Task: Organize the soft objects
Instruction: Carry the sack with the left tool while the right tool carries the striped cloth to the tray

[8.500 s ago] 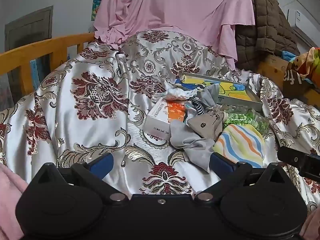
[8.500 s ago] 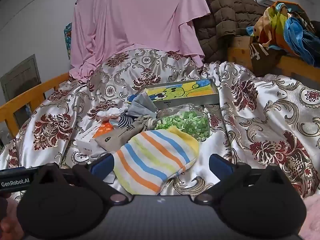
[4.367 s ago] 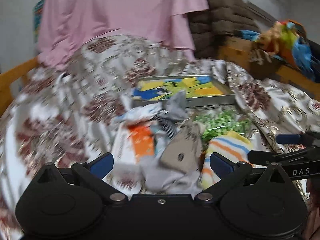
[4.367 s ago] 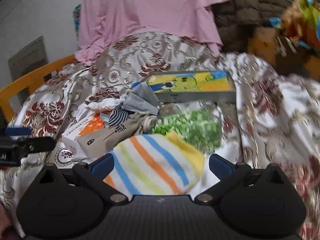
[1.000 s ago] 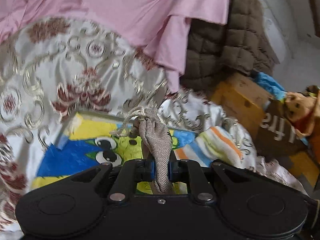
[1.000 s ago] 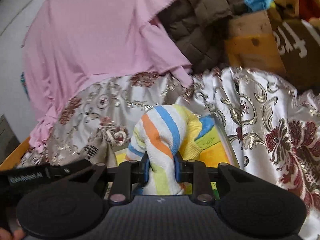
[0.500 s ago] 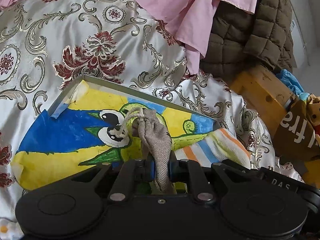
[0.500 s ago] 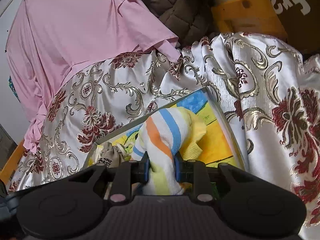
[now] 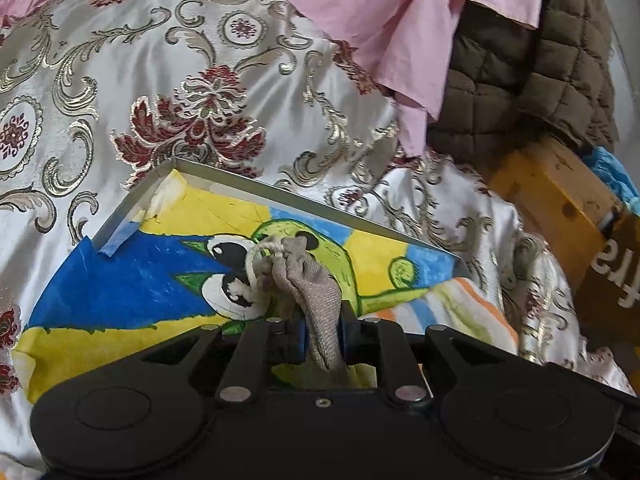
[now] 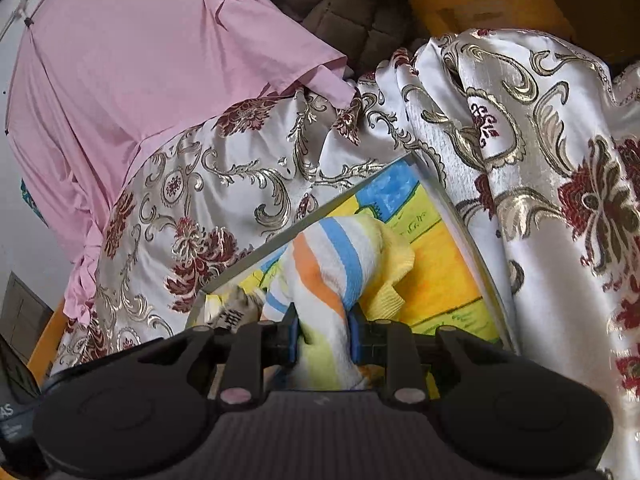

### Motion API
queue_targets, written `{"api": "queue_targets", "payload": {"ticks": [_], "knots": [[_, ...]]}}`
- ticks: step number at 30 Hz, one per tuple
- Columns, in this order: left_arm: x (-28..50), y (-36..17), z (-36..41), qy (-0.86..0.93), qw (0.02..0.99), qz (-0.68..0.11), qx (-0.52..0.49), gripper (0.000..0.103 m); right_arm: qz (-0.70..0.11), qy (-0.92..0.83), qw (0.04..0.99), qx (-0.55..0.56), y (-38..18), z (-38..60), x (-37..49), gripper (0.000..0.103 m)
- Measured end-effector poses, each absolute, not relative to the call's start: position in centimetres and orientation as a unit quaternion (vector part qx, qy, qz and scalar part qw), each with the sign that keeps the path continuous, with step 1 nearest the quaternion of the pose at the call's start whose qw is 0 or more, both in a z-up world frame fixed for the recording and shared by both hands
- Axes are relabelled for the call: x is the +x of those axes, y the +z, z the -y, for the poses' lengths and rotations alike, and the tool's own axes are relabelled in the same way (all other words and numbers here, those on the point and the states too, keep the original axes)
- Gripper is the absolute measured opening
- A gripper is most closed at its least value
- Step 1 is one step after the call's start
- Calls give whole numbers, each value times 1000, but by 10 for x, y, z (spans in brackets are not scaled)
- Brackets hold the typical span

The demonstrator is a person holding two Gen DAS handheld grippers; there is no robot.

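A shallow metal tray (image 9: 280, 197) with a painted yellow, blue and green cartoon floor lies on the bedspread. My left gripper (image 9: 322, 330) hangs just over it, its pads still pressing a beige drawstring pouch (image 9: 312, 280) while the jaws begin opening. The pouch's cord end droops onto the tray floor. My right gripper (image 10: 322, 332) is shut on a striped sock (image 10: 332, 256) with a yellow cuff, held over the right half of the tray (image 10: 460, 236). The sock (image 9: 460, 308) also shows at the right in the left wrist view, and the pouch (image 10: 234, 312) at the left in the right wrist view.
The tray rests on a silvery floral satin bedspread (image 9: 120, 92). A pink cloth (image 10: 140, 60) drapes behind it, with a brown quilted jacket (image 9: 532, 68) and a wooden bed frame (image 9: 560, 188) to the right.
Both grippers have sunk toward the tray with their loads. The pouch's cord end now droops onto the painted floor and the sock hangs lower over the tray's right half.
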State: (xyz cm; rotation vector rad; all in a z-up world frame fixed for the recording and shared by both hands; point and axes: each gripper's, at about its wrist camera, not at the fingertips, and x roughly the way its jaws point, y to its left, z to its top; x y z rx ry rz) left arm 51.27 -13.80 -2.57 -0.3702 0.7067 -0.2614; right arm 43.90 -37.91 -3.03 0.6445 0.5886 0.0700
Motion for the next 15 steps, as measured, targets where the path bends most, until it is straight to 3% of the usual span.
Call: {"api": "queue_targets", "payload": {"ticks": [15], "knots": [[533,-42,170,-18,916,-323,-236,24,-272,61,893,352,-38,395,478,27]]}}
